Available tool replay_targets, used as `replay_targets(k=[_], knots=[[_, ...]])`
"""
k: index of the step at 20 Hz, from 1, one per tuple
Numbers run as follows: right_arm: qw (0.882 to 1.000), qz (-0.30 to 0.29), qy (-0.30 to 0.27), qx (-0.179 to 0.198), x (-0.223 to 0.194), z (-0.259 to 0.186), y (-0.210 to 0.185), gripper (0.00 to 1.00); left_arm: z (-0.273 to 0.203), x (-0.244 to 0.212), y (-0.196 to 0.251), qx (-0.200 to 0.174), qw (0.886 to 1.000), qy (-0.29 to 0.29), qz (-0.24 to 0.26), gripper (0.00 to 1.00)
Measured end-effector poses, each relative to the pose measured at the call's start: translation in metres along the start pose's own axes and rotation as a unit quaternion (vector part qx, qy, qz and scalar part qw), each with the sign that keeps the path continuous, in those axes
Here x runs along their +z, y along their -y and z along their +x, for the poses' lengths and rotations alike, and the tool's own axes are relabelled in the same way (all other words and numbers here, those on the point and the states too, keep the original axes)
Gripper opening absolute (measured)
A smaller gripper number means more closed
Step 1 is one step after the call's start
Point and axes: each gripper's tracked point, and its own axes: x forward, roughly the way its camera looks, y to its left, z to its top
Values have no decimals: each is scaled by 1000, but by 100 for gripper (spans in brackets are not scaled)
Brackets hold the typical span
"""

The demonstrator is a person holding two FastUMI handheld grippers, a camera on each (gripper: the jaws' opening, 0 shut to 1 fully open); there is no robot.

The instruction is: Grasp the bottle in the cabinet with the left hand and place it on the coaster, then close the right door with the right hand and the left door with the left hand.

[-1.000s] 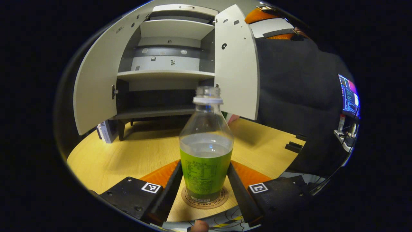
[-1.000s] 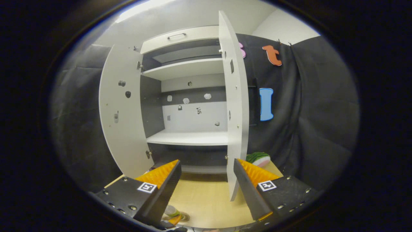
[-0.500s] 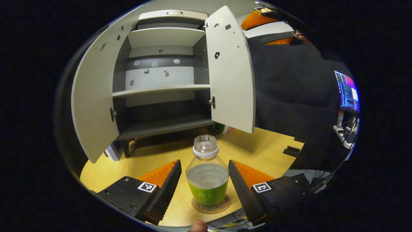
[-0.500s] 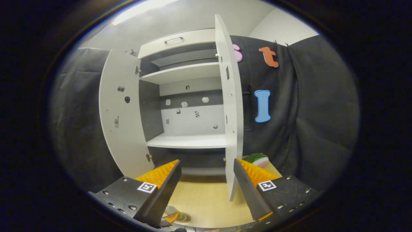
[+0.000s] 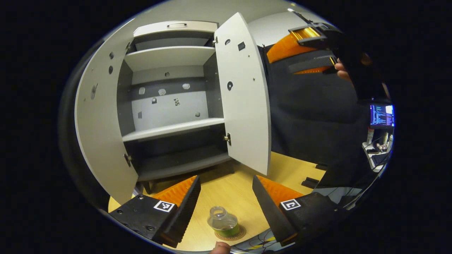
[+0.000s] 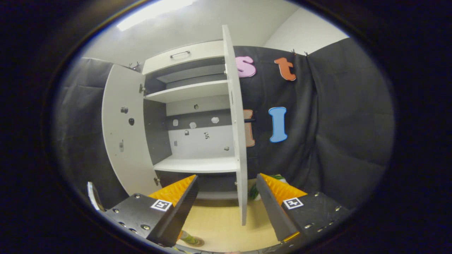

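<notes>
Bottle sits upright on the coaster at the bottom centre of the left gripper view, on the wooden table, so by my reading the placing step is done and the doors are what remain. Your left gripper hangs above it with its fingers spread wide and nothing between them; the bottle lies low in the gap, apart from both fingers. In the right gripper view the right gripper is likewise spread and empty, and the edge of the right door runs down the middle of the frame, its lower end between your two fingers as the picture shows it; whether you are touching it I cannot tell. In the upper right of the left gripper view that same gripper shows in your hand, out beyond the right door's outer face. The cabinet has bare shelves, and the left door stands open at the left of that frame. Mind the bottle's open neck: if you sweep the left gripper low toward the left door you could clip it and tip water onto the table. Push the right door on its flat face, not its thin edge, or the fingers may slide off. A green-striped object beside the cabinet foot looks clear of the swing, though I cannot be sure.
</notes>
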Motion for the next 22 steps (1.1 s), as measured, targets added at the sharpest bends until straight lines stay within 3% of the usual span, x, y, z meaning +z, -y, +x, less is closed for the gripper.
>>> replay_targets(k=[5, 9, 13, 17, 22], knots=[[999, -21, 28, -26, 35, 2, 29, 98, -12, 70, -16, 14, 1000, 15, -20, 93], [998, -31, 44, -46, 56, -1, 54, 98, -24, 125, -50, 48, 998, 41, -31, 93], [996, -31, 51, -70, 67, -2, 94, 96, -38, 154, -86, 74, 994, 36, -67, 93], [995, -33, 39, -84, 67, 7, 133, 100, -48, 169, -124, 108, 992, 37, -61, 93], [995, -57, 28, -71, 61, 39, 161, 99, -64, 189, -153, 140, 987, 65, -50, 93]])
